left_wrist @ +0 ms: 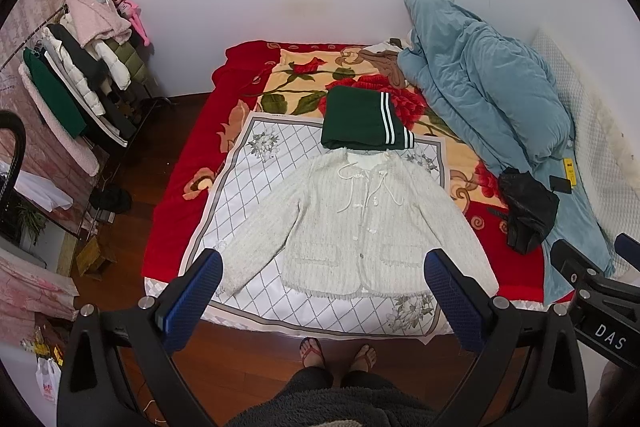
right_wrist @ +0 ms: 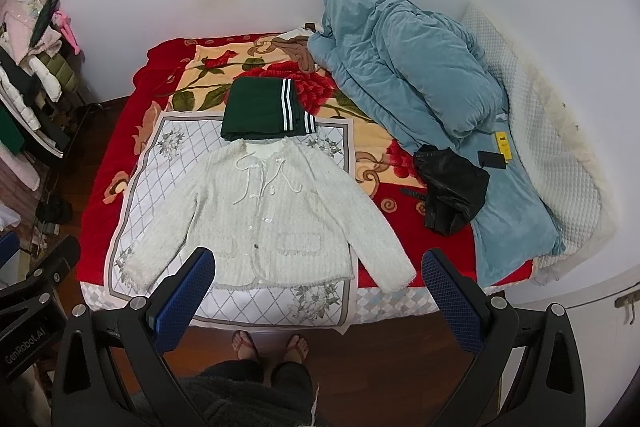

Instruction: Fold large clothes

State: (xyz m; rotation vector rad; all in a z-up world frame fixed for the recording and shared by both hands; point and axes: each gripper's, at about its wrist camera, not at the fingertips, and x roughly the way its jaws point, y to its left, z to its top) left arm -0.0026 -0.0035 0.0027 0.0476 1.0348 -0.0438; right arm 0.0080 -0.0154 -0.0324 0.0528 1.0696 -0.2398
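red floral bed [left_wrist: 188,163] holds white jacket [left_wrist: 352,223] flat.

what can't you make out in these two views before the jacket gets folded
- White jacket: its back is hidden against the cloth in both views.
- Green folded garment: what kind it is, folded on itself.
- Yellow item: print too small, right wrist view.
- Clothes rack: partly cut off by the edge, right wrist view.

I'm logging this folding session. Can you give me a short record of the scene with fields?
place: bed with a red flowered blanket
work surface: white patterned cloth
garment to fold: white jacket, spread flat, front up, sleeves out
already folded: green garment beyond the collar
other items: blue quilt, black bag
left gripper: open, above the bed edge, empty
right gripper: open, empty
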